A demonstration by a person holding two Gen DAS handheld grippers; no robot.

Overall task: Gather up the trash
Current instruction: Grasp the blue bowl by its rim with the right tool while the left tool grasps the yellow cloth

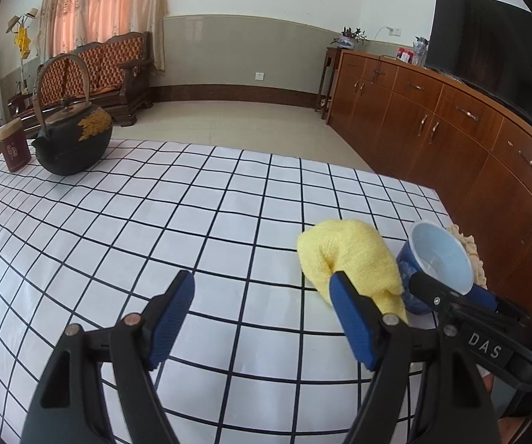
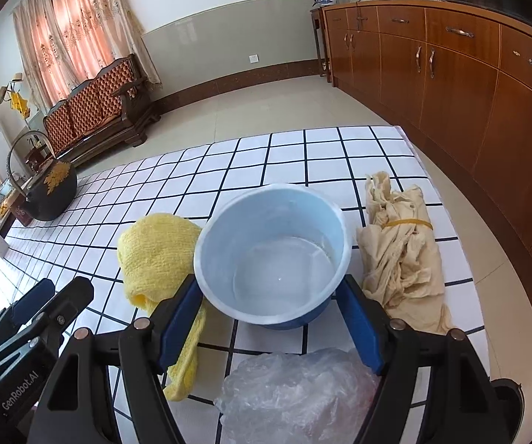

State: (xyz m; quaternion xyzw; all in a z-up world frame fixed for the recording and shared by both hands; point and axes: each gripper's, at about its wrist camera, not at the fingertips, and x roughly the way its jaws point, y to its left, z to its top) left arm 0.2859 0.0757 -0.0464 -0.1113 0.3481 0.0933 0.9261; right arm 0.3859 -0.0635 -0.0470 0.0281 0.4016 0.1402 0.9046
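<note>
A blue cup [image 2: 273, 259] with a pale, empty inside sits tilted between the blue pads of my right gripper [image 2: 269, 281], which is shut on its sides. The left wrist view shows the same cup [image 1: 436, 259] and right gripper [image 1: 451, 292] at the table's right edge. A crumpled clear plastic bag [image 2: 295, 392] lies just under the right gripper. A yellow cloth [image 2: 155, 251] lies left of the cup. My left gripper [image 1: 262, 281] is open above the checked tablecloth [image 1: 192, 222] with nothing between its pads; the yellow cloth [image 1: 351, 255] lies just past its right finger.
A beige cloth bundle [image 2: 399, 251] tied with a rubber band lies right of the cup. A black kettle [image 1: 70, 137] and a red tin [image 1: 12, 148] stand at the far left corner. A wooden cabinet [image 1: 451, 140] runs along the right, close to the table edge.
</note>
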